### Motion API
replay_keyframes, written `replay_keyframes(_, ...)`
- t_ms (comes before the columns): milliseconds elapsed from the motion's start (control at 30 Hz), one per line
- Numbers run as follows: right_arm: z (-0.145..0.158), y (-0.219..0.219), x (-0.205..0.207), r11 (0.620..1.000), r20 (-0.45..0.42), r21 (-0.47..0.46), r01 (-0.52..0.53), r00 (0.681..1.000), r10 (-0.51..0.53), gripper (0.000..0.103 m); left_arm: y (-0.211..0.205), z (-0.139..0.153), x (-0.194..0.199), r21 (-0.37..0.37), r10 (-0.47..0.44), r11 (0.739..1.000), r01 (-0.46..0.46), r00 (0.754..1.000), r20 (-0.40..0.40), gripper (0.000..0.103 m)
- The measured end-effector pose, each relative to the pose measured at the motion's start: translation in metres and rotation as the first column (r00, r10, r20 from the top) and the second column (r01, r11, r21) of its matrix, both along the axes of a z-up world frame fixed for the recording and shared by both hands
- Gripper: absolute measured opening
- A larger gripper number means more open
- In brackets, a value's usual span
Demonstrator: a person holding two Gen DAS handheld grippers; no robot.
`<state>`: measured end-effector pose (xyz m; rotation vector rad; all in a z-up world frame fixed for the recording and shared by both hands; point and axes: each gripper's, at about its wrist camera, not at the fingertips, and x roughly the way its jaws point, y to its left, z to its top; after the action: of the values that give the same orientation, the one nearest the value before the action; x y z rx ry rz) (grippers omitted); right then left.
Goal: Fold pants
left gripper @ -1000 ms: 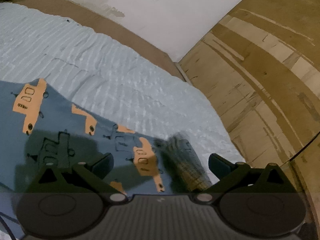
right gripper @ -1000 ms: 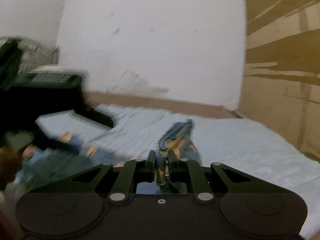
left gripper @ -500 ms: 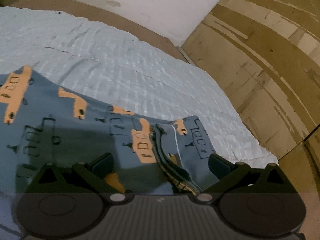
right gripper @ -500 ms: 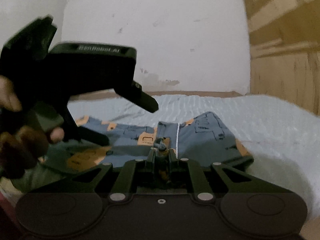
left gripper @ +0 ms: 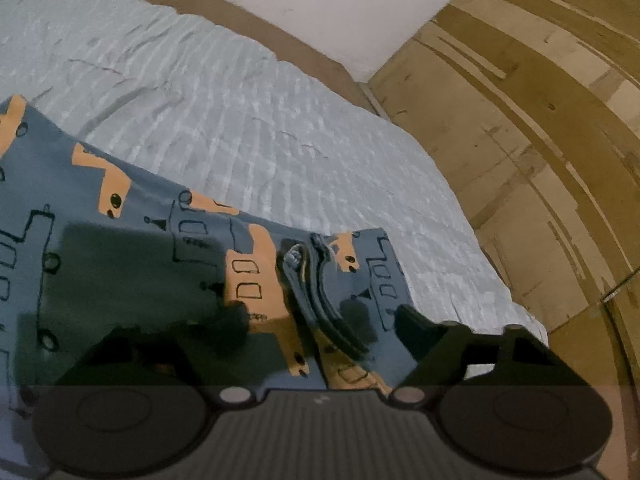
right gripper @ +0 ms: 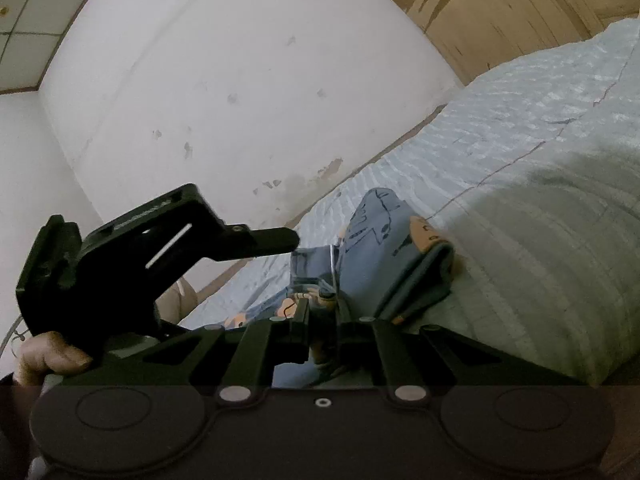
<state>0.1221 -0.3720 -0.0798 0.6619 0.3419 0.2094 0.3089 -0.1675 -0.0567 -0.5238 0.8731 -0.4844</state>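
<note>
Lying flat on bedspread (left gripper: 248,120), pants (left gripper: 132,240) run left-right.

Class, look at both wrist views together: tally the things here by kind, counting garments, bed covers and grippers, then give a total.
Pants, blue with orange print: 1
Bed cover, pale and ribbed: 1
Grippers: 2, the left gripper and the right gripper
Total: 4

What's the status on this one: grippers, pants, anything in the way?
Right hand-held gripper shut on pants fabric. Left hand-held gripper open, jaws just closing, straddling the folded edge. Pants lie on the bedspread. Nothing in the way.
</note>
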Motion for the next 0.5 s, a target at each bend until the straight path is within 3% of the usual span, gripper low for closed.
replay_keyframes(100,0.001,0.003,-0.002,1.0,0.0,-0.016,0.0,1.0,0.0,0.01,-0.005,-0.001,0.003,0.011,0.021,1.0,-0.021,1.0,-0.009,0.058)
replay_keyframes(200,0.0,0.005,0.001,1.0,0.0,-0.022,0.0,1.0,0.0,0.01,-0.008,-0.004,0.005,0.019,0.034,0.999,-0.034,0.999,-0.017,0.026)
replay_keyframes(233,0.0,0.007,0.001,1.0,0.0,-0.029,0.0,1.0,0.0,0.01,-0.009,-0.005,0.005,0.017,0.035,0.999,-0.035,0.999,-0.021,0.022)
replay_keyframes(300,0.0,0.007,0.0,0.999,0.0,-0.045,-0.001,1.0,0.001,0.011,-0.01,-0.003,0.004,0.024,0.042,0.999,-0.042,0.999,-0.004,0.013)
replay_keyframes(500,0.003,0.012,-0.005,0.996,0.015,-0.089,0.003,1.0,-0.002,0.011,-0.02,0.01,0.0,0.1,0.019,0.995,-0.023,0.999,0.04,0.01)
